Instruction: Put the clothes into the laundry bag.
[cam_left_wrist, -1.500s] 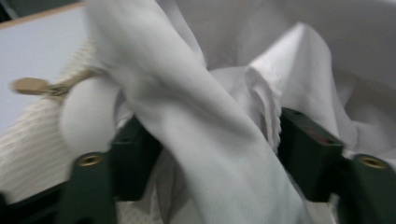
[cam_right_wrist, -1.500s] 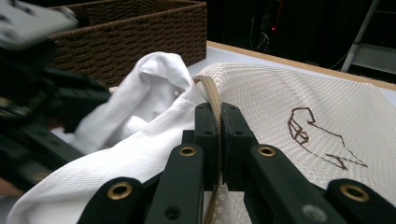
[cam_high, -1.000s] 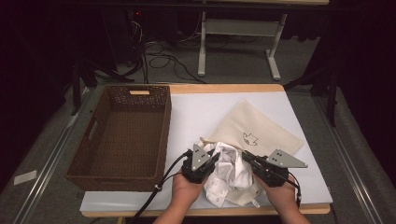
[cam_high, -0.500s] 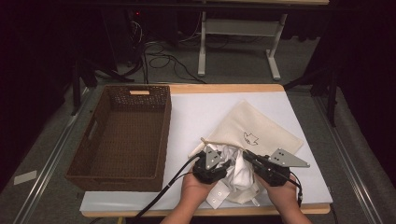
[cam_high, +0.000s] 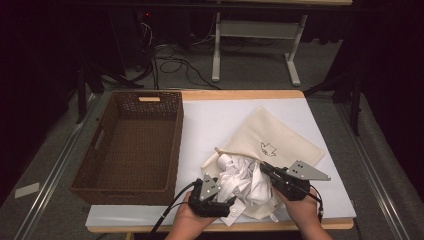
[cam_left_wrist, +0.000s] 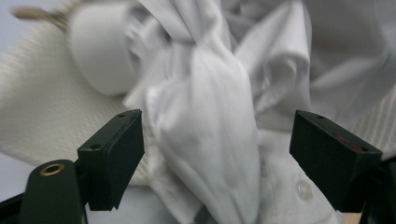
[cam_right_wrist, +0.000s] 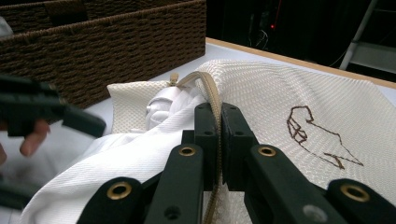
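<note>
No writing to read anywhere, just a small brown stitched bird-like outline (cam_high: 268, 148) on the cream mesh bag (cam_high: 292, 142), which lies flat on the white sheet covering the desk (cam_high: 215, 120), to the right of the empty brown wicker basket (cam_high: 132, 145). In the right gripper view that emblem (cam_right_wrist: 317, 135) sits on the weave just right of the fingers.

The white shirt (cam_high: 245, 180) is bunched up at the bag's open mouth, near the front edge of the desk, between the two hands. A shirt button (cam_left_wrist: 303, 189) shows low in the left gripper view.

The right gripper (cam_high: 267, 172) comes in from the right, and its fingers (cam_right_wrist: 233, 135) are pinched tight on the tan zipper edge (cam_right_wrist: 212, 100) of the bag, holding the mouth up; the tape runs straight down between the two pads. The shirt (cam_right_wrist: 173, 100) peeks out of the opening just left of them.

The left gripper (cam_high: 227, 202) sits at the front left of the heap. Its fingers (cam_left_wrist: 114, 149) have just been opening and now stand wide, a thick fold of the shirt (cam_left_wrist: 210, 140) rising in the gap between them. The left pad is just beside the cloth, the right pad clear of it, nothing squeezed.
</note>
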